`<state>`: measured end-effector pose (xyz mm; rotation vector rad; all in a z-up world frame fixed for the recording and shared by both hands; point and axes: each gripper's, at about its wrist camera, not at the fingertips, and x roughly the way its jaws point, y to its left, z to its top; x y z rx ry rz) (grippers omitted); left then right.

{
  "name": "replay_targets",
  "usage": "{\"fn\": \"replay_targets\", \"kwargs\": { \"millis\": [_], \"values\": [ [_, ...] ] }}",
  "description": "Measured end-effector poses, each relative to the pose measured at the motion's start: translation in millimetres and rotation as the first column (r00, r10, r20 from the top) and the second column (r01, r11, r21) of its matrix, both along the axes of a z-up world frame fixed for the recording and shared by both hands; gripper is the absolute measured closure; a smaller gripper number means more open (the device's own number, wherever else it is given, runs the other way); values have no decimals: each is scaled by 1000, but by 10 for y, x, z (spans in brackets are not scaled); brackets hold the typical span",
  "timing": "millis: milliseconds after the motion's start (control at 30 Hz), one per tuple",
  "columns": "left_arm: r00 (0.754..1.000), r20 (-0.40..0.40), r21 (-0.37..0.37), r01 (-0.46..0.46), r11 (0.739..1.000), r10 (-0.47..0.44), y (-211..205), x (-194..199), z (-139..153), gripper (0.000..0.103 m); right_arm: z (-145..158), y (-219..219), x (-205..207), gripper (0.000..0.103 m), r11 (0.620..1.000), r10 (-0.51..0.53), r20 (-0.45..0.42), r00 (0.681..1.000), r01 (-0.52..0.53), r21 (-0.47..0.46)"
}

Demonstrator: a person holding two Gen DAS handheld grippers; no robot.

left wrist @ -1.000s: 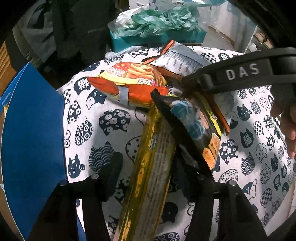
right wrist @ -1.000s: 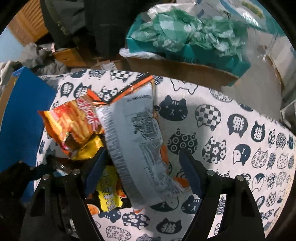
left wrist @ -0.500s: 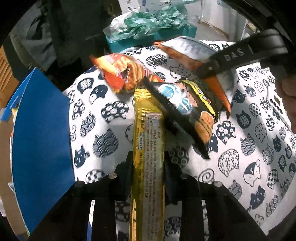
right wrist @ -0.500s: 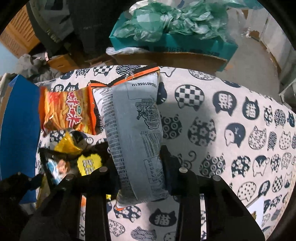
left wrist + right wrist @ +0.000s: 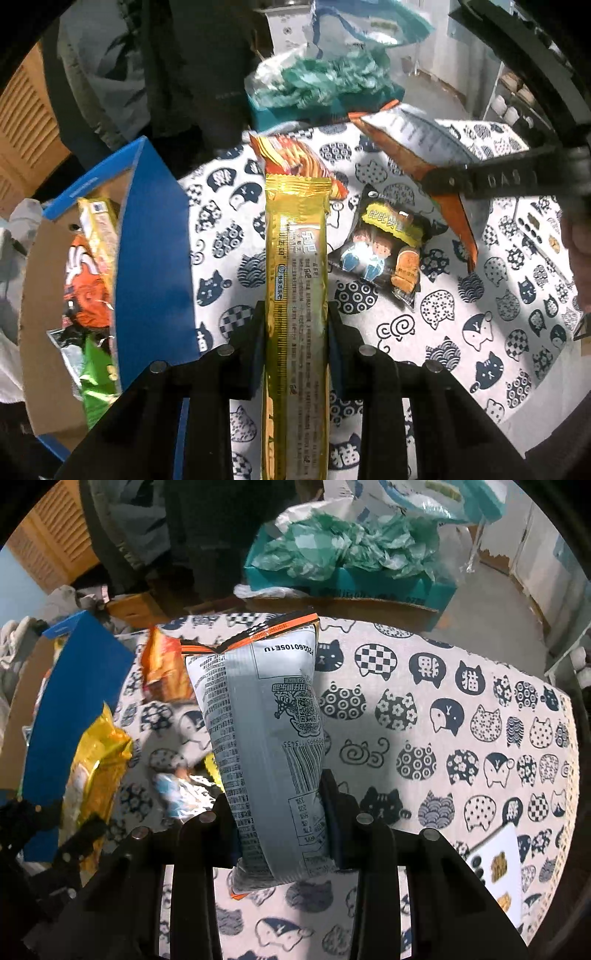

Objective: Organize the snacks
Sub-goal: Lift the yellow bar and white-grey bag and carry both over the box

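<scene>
2 snacks ride clamped lengthwise: left gripper [image 5: 295, 325] grasps the gold wafer pack [image 5: 297, 280], right gripper [image 5: 280, 812] the silver chip bag [image 5: 266, 731], likely bound for the blue box [image 5: 147, 258].

Cluttered room around a cat-print tablecloth, lit unevenly from my two wrist views.

I see a table covered by a white cloth [image 5: 461, 716] printed with dark blue cats and patterned blobs, with hard shadows falling across it. Behind the table stands a teal cardboard box [image 5: 369, 581] heaped with crumpled green-and-white plastic bags [image 5: 354, 542], resting on a brown cardboard carton [image 5: 332, 607]. To the far left I make out a wooden slatted panel [image 5: 51, 542], and beside it dark clothing [image 5: 199, 74] hangs down. A pale grey floor [image 5: 491, 602] runs off to the right towards white cabinets [image 5: 535, 546]. At the left edge lies a heap of grey and white fabric [image 5: 22, 638].
</scene>
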<state>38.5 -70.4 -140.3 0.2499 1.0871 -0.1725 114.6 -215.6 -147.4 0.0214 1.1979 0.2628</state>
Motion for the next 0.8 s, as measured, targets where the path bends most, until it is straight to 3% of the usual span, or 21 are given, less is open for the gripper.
{"fn": "replay_targets", "kwargs": {
  "millis": [800],
  "values": [
    [989,145,-74,4,997,7,173,-344,773,74,731,236,-678,69,991,17,89,996,-28,132]
  ]
}}
